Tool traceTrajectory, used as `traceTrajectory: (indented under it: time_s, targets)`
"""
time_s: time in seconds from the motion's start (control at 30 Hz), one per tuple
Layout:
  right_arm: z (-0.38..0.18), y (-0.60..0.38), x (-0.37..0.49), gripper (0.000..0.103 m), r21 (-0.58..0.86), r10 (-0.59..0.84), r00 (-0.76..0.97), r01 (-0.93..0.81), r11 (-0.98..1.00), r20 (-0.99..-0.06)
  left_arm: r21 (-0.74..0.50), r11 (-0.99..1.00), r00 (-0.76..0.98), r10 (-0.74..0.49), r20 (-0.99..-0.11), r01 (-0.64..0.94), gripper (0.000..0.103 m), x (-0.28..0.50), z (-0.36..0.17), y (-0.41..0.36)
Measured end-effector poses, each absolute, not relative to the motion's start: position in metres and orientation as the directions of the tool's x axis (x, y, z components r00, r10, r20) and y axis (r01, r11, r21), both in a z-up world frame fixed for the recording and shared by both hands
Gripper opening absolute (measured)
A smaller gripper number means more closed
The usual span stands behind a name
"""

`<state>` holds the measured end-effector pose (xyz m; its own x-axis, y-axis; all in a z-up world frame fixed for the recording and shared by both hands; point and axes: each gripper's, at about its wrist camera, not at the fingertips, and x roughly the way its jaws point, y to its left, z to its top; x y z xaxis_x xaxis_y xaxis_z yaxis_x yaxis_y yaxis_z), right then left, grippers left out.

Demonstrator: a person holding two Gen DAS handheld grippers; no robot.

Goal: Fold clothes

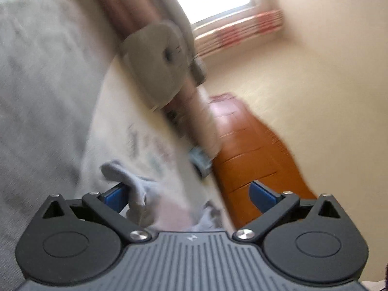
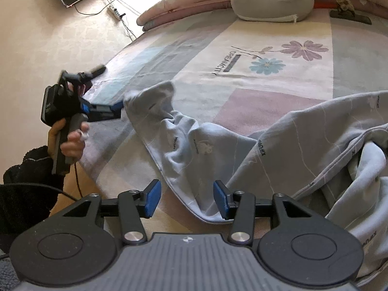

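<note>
Between the right gripper's (image 2: 186, 200) blue pads lies the near hem of a pale blue garment (image 2: 194, 140), a printed piece heaped loosely across the patterned bedsheet (image 2: 266, 101). Its right pad (image 2: 222, 200) stands at the fabric edge, whether touching or only just beside I cannot tell; its left pad (image 2: 153, 200) is apart from the cloth, over bare sheet. The jaws stand half spread and pinch nothing.

Farther along the same hem, the garment's raised far corner sits just off the tips of the left gripper (image 2: 114, 109). From its own wrist view that gripper (image 1: 189, 195) has its fingers spread wide, with a fold of pale cloth lying against the inside of its left pad (image 1: 116, 194) and nothing near the right one. That view is heavily blurred, so whether the cloth is caught or only draped there I cannot tell.

I judge this an early step: the garment is still crumpled, and both tools are placed along one edge to take hold and spread it flat. Next, each pair of pads must close on a single layer of hem, then draw apart to tension the edge.

A hand (image 2: 70, 143) in a dark sleeve holds the left tool's handle upright, fingers pointing level across the bed toward the cloth. The right tool tilts downward onto the hem.
</note>
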<state>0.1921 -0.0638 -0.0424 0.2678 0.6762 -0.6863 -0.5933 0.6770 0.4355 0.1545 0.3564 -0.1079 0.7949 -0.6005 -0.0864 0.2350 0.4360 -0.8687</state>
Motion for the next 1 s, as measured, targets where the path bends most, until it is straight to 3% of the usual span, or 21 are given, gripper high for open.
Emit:
traceTrajectory:
  time_s: [0.1, 0.27, 0.57, 0.63, 0.7, 0.83, 0.9, 1.0]
  targets:
    - [-0.037, -0.065, 0.189, 0.055, 0.419, 0.673, 0.282, -0.605, 0.678, -0.684, -0.843, 0.460, 0.782, -0.619, -0.080, 0.278, 0.102, 0.147, -0.100, 0.355]
    - [-0.038, -0.068, 0.189, 0.056, 0.419, 0.667, 0.290, -0.592, 0.689, -0.686, -0.834, 0.547, 0.760, -0.572, -0.308, 0.074, 0.101, 0.145, -0.125, 0.362]
    - [-0.042, -0.064, 0.186, 0.057, 0.414, 0.660, 0.282, -0.594, 0.690, -0.696, -0.867, 0.497, 0.809, -0.501, -0.307, -0.021, 0.096, 0.144, -0.140, 0.368]
    - [-0.044, -0.063, 0.186, 0.057, 0.416, 0.660, 0.280, -0.591, 0.691, -0.698, -0.857, 0.512, 0.801, -0.488, -0.346, -0.058, 0.088, 0.152, -0.141, 0.368]
    - [-0.045, -0.062, 0.185, 0.057, 0.415, 0.657, 0.278, -0.589, 0.693, -0.701, -0.842, 0.529, 0.788, -0.471, -0.396, -0.108, 0.070, 0.160, -0.141, 0.371]
    - [-0.048, -0.065, 0.185, 0.058, 0.421, 0.654, 0.279, -0.578, 0.699, -0.703, -0.851, 0.503, 0.776, -0.472, -0.419, -0.154, 0.054, 0.160, -0.149, 0.381]
    - [-0.050, -0.066, 0.186, 0.058, 0.427, 0.654, 0.279, -0.569, 0.703, -0.703, -0.847, 0.503, 0.772, -0.465, -0.432, -0.171, 0.034, 0.158, -0.153, 0.387]
    - [-0.051, -0.066, 0.186, 0.058, 0.423, 0.648, 0.283, -0.565, 0.708, -0.707, -0.847, 0.497, 0.771, -0.460, -0.441, -0.188, 0.028, 0.153, -0.159, 0.390]
